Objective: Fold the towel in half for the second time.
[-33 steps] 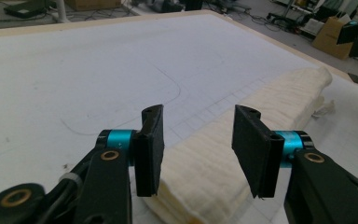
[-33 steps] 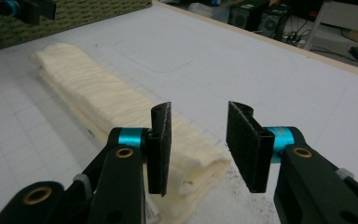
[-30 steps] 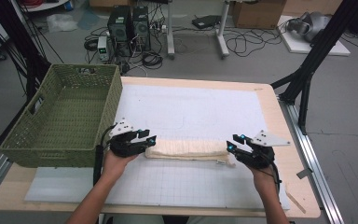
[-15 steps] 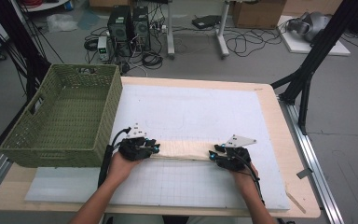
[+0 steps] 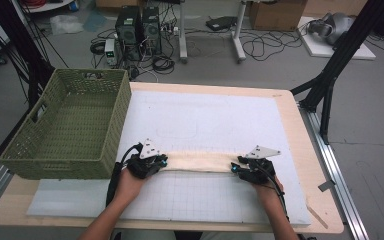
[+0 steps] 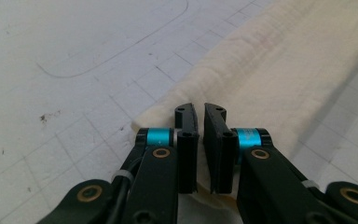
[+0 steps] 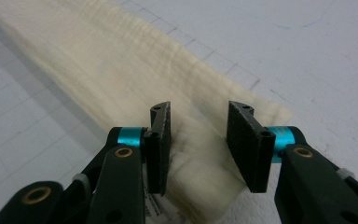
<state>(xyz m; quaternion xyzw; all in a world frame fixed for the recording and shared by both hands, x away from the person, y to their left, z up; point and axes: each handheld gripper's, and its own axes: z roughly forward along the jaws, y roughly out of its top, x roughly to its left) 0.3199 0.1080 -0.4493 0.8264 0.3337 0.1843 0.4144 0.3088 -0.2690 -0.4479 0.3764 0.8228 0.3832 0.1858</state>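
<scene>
On the mat (image 5: 205,120): a folded cream cloth (image 5: 200,161) lay flat near its six-o'clock edge.
Left gripper (image 5: 156,162): at the cloth's nine-o'clock end, jaws just closed, nearly pressed together over the cloth.
Right gripper (image 5: 238,169): at the three-o'clock end, jaws spread either side of a cloth fold, opening slightly.
Basket (image 5: 70,125): at the table's nine o'clock, beside the mat.

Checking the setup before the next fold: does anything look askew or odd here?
Nothing stands out. The folded cream cloth lies as a flat, fairly straight strip across the white mat, the left gripper and right gripper at its two ends. The green basket sits upright at the table's left.
</scene>
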